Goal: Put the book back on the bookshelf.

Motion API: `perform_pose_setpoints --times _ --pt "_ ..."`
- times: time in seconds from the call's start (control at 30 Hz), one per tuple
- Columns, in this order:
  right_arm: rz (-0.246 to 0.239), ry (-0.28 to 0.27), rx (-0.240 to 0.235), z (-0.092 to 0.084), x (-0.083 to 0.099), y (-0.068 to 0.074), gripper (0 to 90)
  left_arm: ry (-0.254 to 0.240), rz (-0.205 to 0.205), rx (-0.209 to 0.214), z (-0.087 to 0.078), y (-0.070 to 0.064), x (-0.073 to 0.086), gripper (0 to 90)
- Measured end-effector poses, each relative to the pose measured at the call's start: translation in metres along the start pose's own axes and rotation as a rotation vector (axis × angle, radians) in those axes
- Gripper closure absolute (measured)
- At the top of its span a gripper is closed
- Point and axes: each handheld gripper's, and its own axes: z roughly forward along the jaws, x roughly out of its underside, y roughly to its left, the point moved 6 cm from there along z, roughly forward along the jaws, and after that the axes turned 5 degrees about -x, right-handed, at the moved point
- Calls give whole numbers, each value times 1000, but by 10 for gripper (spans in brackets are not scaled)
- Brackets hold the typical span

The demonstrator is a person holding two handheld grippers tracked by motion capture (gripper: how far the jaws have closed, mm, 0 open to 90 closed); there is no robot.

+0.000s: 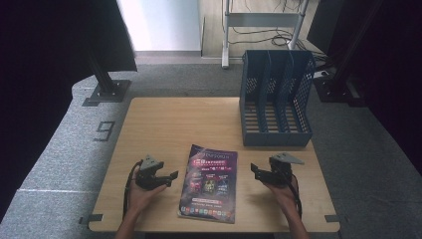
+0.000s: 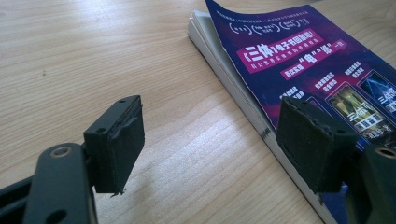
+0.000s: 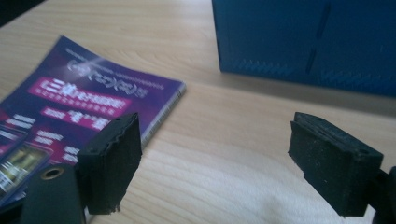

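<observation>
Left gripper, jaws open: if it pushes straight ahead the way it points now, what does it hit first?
Most likely the magazine. In the left gripper view, the left gripper looks along the bare table at the magazine's near edge, one jaw already over the cover. Depth is unclear, so it may skim the page stack first.

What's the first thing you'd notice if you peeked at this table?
A shiny purple magazine lying flat at the near middle of the wooden table, its top cover corner curling up. Behind it to the right stands an empty blue mesh file rack. An open left gripper and right gripper sit either side of the magazine.
</observation>
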Motion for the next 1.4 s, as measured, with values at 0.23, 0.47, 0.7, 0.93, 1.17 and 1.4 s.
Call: perform_pose_setpoints --times 0.23,0.47,0.7,0.93,1.17,1.4 --pt "-38 -34 -31 -2 -8 10 165 4 1 12 2 -2 0 241" --pt "-68 -29 -35 2 -11 19 167 -5 0 13 0 -4 -1 241" --pt "-95 -25 -39 8 -11 28 172 -14 -8 25 -1 -4 -1 242" --pt "-100 -8 -51 15 -9 35 181 -16 -4 30 -2 -5 -4 242" --pt "-105 8 -79 33 -13 52 186 -21 -3 31 -3 -4 -5 243" --pt "-98 39 -92 53 -7 59 189 -16 -2 46 -1 -5 -5 244"
